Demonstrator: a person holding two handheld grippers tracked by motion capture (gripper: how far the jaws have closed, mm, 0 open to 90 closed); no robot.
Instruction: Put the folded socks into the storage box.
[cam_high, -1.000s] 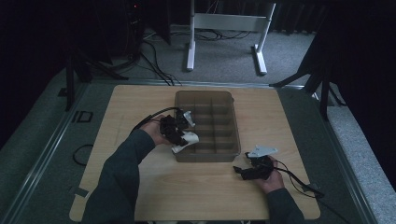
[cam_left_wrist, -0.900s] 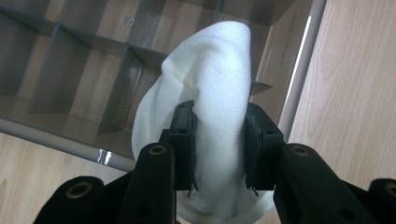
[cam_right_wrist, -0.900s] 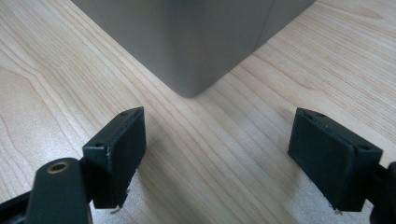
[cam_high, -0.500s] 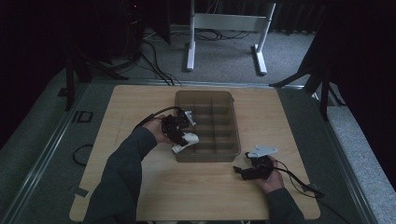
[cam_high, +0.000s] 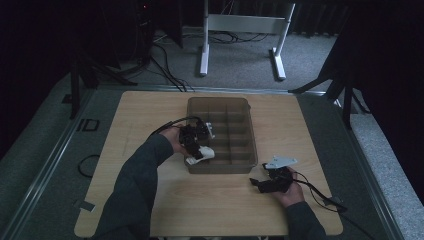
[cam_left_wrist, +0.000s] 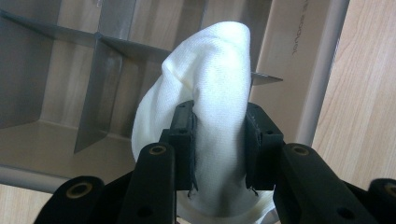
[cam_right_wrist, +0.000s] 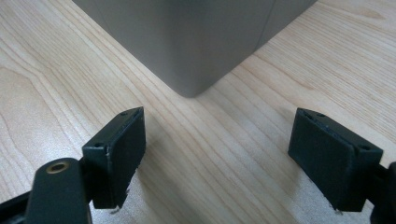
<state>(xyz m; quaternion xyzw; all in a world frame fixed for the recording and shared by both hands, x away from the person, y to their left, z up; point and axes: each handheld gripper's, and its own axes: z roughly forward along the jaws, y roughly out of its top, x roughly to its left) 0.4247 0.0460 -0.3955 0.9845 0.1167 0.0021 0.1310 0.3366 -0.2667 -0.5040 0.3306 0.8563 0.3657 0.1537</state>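
Beside right tool (cam_right_wrist: 217, 158), box corner (cam_right_wrist: 189, 70)

bare table (cam_right_wrist: 196, 154) lies open between and ahead of the right gripper (cam_right_wrist: 217, 154), up to the organizer box (cam_right_wrist: 196, 42) corner dead ahead. ahead of the left gripper (cam_left_wrist: 219, 140) the held white cloth (cam_left_wrist: 210, 93) fills the gap, with divider walls (cam_left_wrist: 93, 98) and the box rim beyond.

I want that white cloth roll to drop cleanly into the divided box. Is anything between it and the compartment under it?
Nothing visible blocks it. The left gripper clamps the white rolled cloth over the near-left corner of the grey translucent divided plastic box, whose compartments look empty there. Only a thin divider wall stands beside the roll.
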